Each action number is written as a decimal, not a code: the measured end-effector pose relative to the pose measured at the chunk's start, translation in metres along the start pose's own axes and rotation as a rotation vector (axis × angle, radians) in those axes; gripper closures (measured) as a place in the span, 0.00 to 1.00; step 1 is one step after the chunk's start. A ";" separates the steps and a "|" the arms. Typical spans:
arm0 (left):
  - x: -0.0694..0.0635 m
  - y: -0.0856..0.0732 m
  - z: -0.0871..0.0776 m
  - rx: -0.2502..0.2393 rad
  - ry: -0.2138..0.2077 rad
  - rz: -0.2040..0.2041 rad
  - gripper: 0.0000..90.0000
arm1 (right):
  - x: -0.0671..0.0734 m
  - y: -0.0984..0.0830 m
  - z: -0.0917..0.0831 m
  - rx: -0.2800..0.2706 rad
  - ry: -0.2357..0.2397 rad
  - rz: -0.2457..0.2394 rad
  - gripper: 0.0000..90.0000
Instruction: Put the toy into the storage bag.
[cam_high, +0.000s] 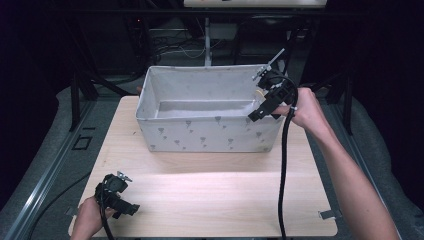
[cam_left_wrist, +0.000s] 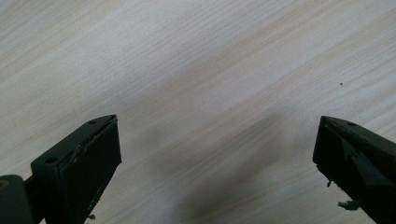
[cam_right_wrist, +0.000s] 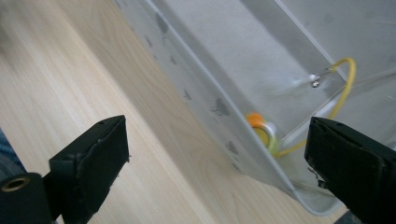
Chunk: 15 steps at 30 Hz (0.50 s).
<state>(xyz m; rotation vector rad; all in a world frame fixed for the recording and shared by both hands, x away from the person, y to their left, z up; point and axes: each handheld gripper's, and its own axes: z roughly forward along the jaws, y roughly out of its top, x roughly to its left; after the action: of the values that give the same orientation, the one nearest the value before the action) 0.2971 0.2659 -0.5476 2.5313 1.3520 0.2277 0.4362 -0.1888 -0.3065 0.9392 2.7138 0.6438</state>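
Jaws of the left gripper (cam_high: 131, 209) stood wide apart with nothing between them, low over the wooden table (cam_high: 210, 200) at its near left corner. Farther off, the right gripper (cam_high: 253, 116) hung over the right rim of the grey cloth box (cam_high: 200, 132), wide open and empty too. Inside the box lay a yellow cord (cam_right_wrist: 343, 88) with an orange piece (cam_right_wrist: 256, 120).

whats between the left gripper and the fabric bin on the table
Nothing: in the high view the stretch of wooden table between the left gripper and the grey fabric bin is bare.
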 end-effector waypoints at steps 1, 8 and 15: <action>0.000 0.001 0.000 0.001 -0.001 0.003 0.01 | 0.005 -0.002 0.001 0.001 0.002 -0.012 0.06; 0.000 0.002 0.001 0.002 -0.005 0.014 0.01 | 0.032 -0.016 0.009 -0.015 0.019 -0.057 0.05; 0.000 0.001 0.001 0.003 -0.008 0.016 0.01 | 0.054 -0.028 0.026 -0.007 0.037 -0.101 0.04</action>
<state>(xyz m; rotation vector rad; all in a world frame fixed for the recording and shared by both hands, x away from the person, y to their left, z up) 0.2981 0.2647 -0.5480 2.5440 1.3301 0.2188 0.3870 -0.1662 -0.3450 0.7901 2.7688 0.6574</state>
